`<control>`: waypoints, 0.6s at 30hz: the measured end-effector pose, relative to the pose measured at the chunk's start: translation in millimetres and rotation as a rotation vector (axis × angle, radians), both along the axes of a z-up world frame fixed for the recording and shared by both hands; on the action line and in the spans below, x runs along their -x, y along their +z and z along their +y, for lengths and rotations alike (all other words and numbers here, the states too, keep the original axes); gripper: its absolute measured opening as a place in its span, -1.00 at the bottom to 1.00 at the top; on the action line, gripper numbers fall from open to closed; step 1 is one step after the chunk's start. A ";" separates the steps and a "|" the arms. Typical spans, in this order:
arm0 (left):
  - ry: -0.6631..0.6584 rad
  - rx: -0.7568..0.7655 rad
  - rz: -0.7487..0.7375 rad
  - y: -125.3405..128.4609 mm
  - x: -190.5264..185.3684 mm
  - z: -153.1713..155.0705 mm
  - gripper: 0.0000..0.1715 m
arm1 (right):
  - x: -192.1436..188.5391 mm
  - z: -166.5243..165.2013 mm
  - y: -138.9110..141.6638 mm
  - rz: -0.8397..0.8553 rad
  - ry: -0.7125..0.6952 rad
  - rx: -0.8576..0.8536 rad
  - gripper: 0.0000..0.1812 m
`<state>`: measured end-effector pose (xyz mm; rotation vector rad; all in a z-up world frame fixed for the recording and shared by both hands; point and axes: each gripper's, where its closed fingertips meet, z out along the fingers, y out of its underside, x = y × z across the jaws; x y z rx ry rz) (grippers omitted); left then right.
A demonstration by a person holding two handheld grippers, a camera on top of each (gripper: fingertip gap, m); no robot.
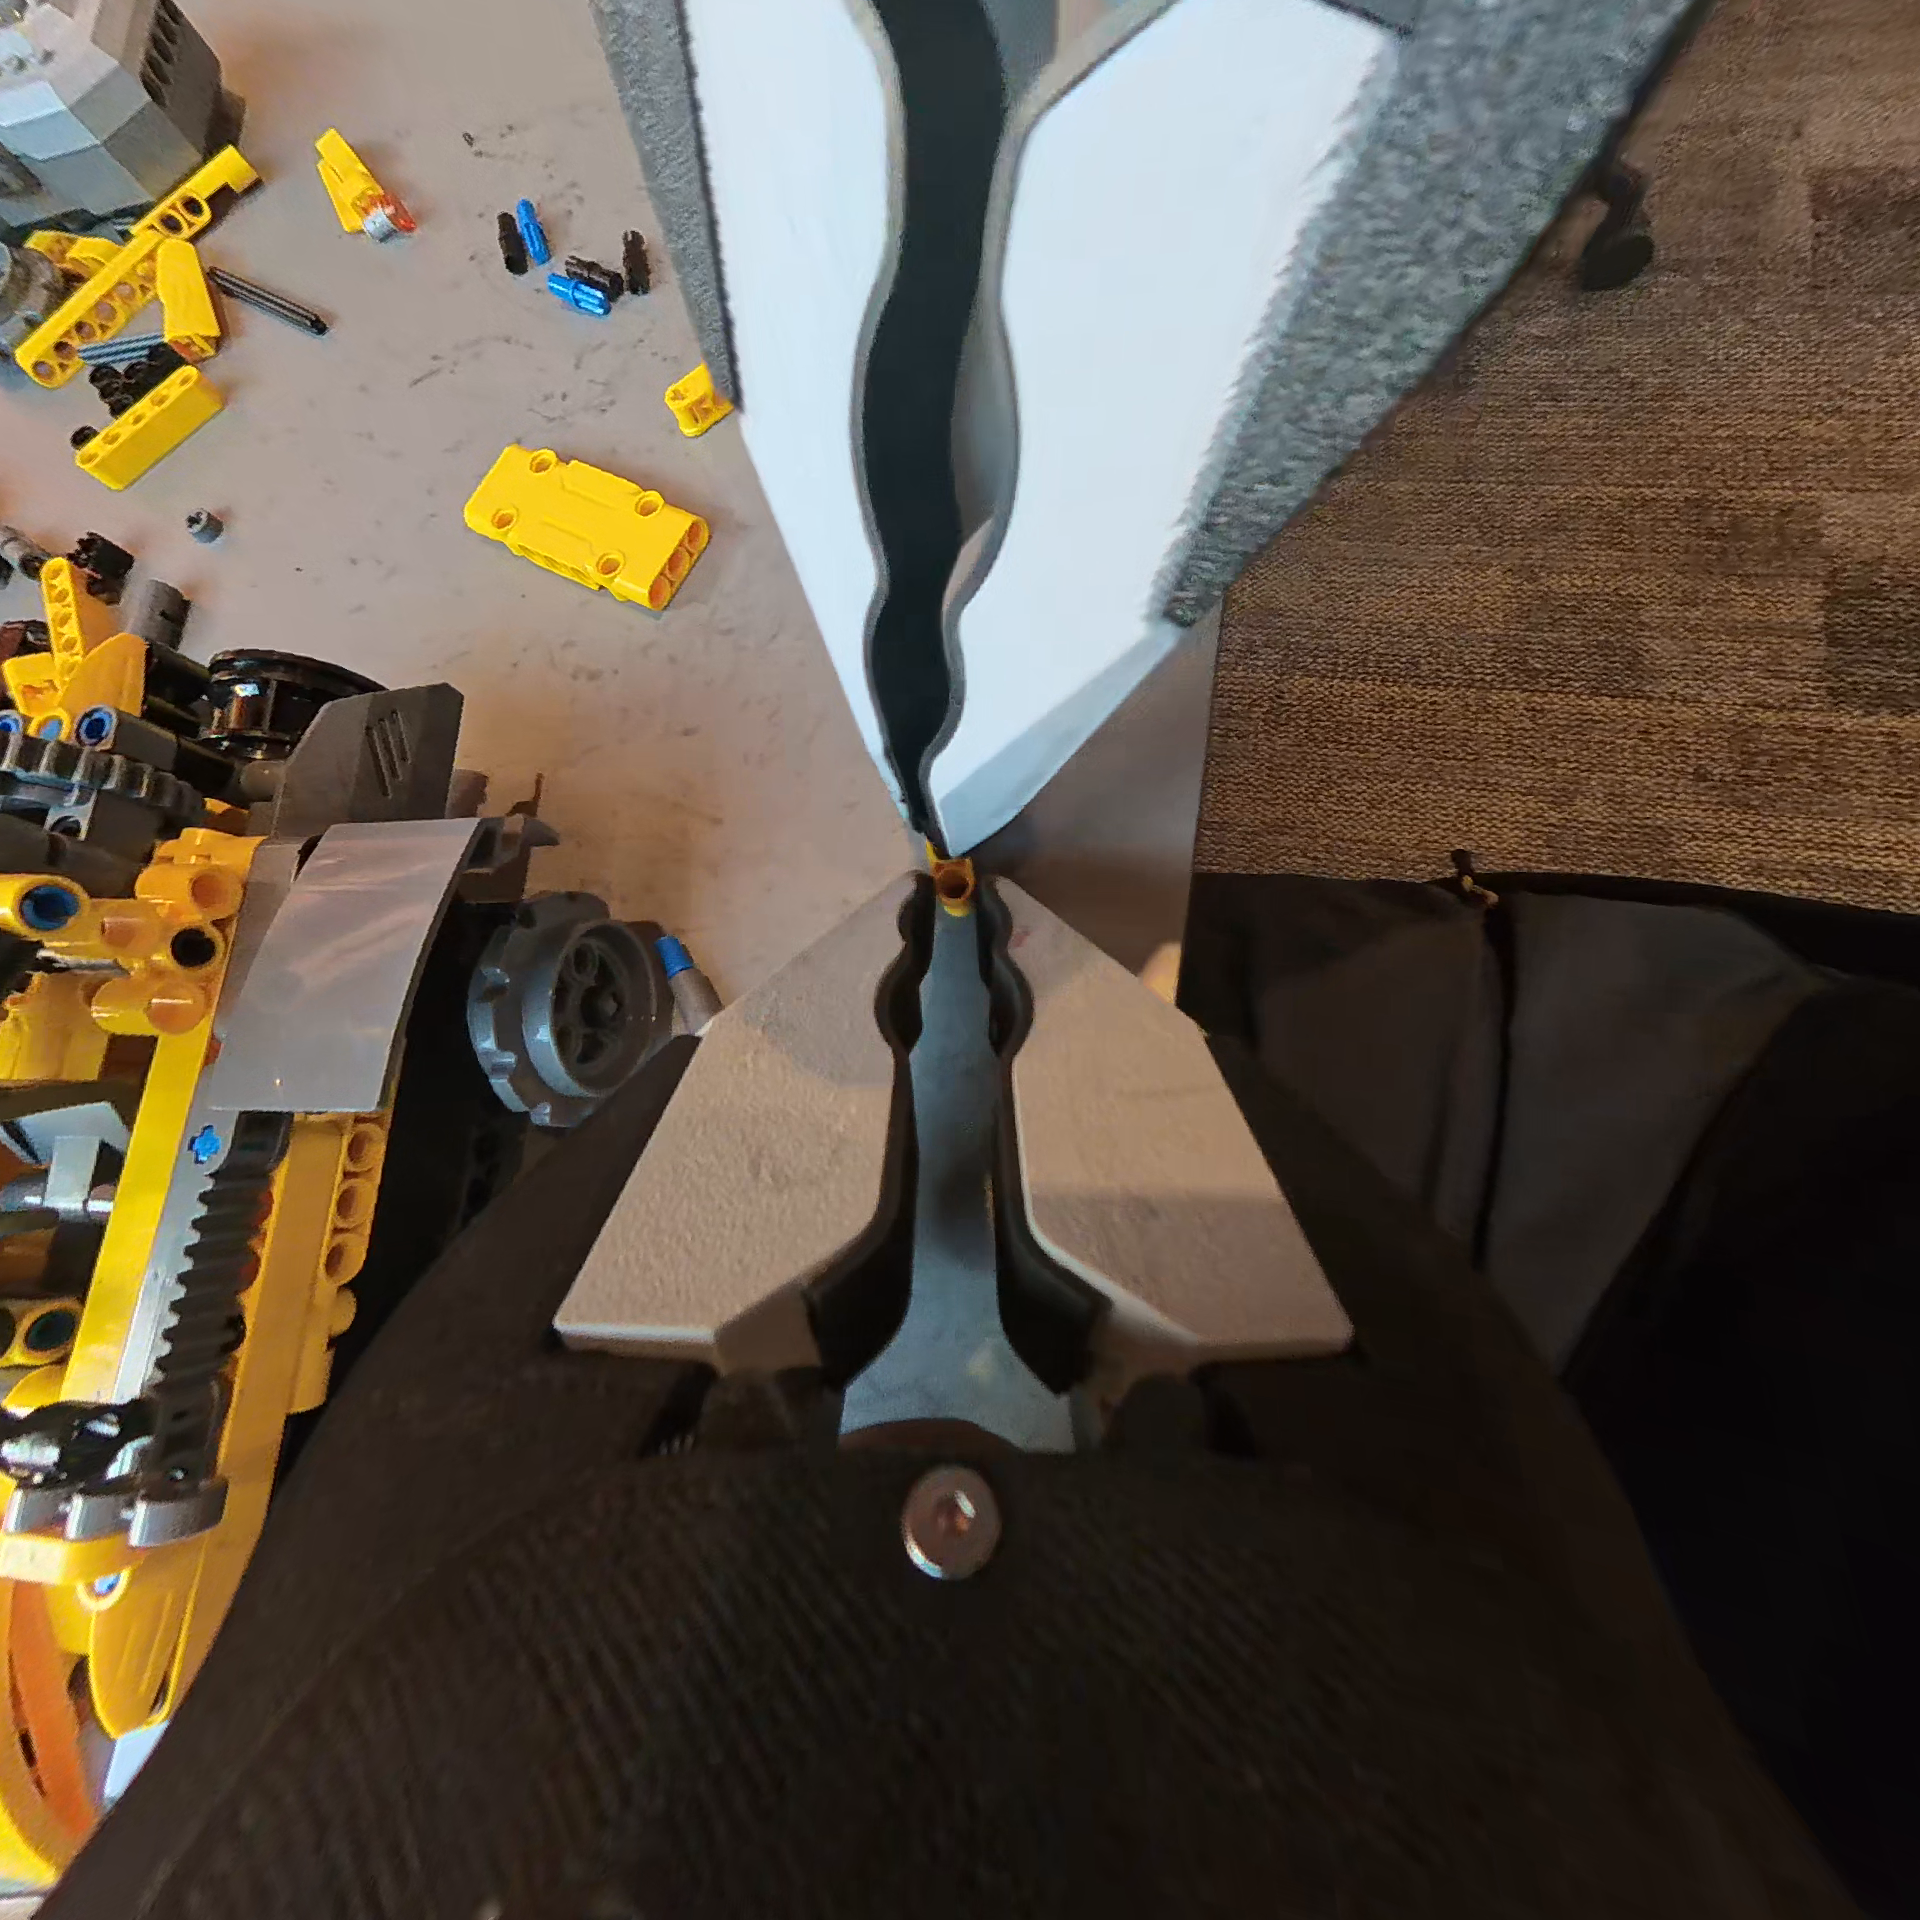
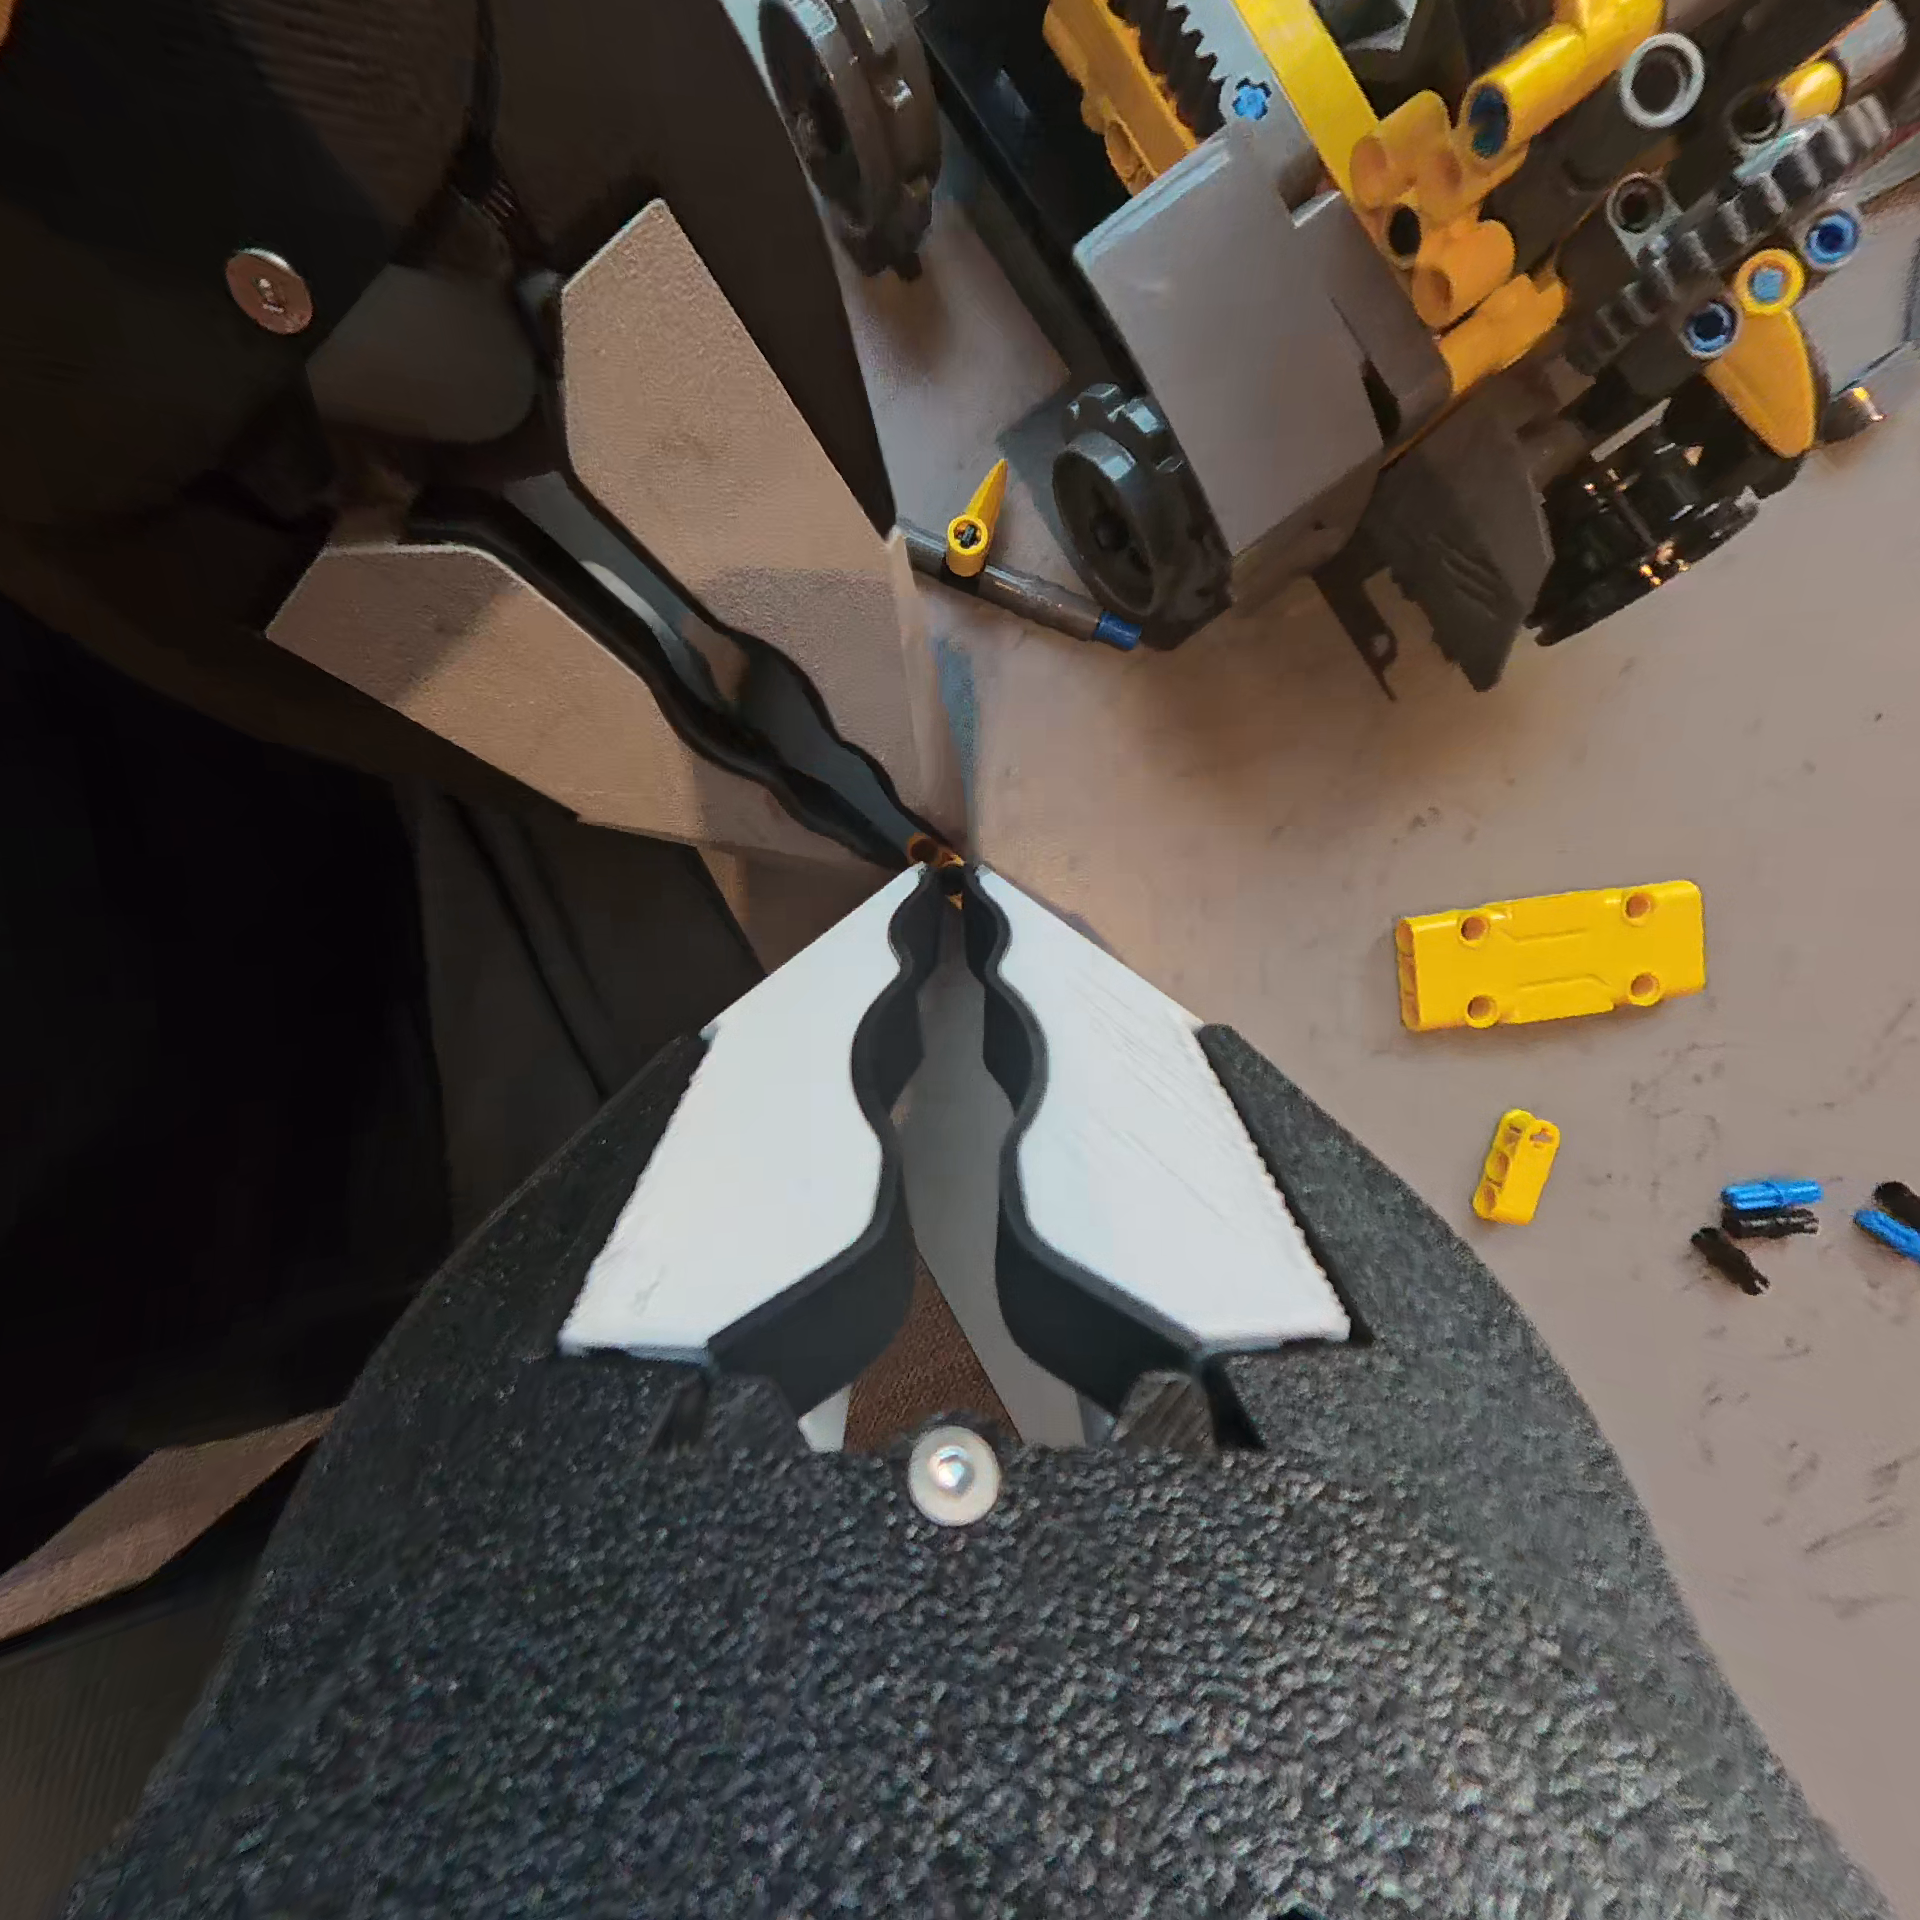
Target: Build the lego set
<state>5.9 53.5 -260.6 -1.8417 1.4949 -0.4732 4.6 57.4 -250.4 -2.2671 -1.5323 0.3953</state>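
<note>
up close, the left gripper [image 1: 952, 885] and right gripper [image 2: 943, 873] meet tip to tip, both nearly closed, pinching one small yellow connector [image 1: 952, 883] above the grey table [image 1: 665, 727], beside a yellow toy vehicle [image 1: 187, 1039].

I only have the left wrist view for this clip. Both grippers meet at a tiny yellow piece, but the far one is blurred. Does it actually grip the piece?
Observer: Yes. In the right wrist view, the right gripper has its tips closed on the small yellow piece, opposite the left gripper.
Operator: Is anything hidden behind my left finger, near the dark wheel?
Observer: A yellow tooth-shaped piece sits on a grey axle beside that dark wheel.
</note>
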 end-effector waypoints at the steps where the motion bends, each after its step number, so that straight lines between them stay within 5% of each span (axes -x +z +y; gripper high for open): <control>1: 0.000 -0.005 0.001 0.0 0.0 0.0 -0.94 | -0.2 -0.3 -0.1 -0.006 0.008 0.023 -0.96; 8: 0.001 -0.009 0.003 0.0 0.0 0.0 -0.94 | 2.0 0.0 0.6 -0.106 0.099 0.084 -0.96; 18: -0.002 -0.014 0.002 0.1 -0.8 -1.2 -0.94 | 4.6 -1.9 -1.9 -0.019 0.124 0.021 -0.96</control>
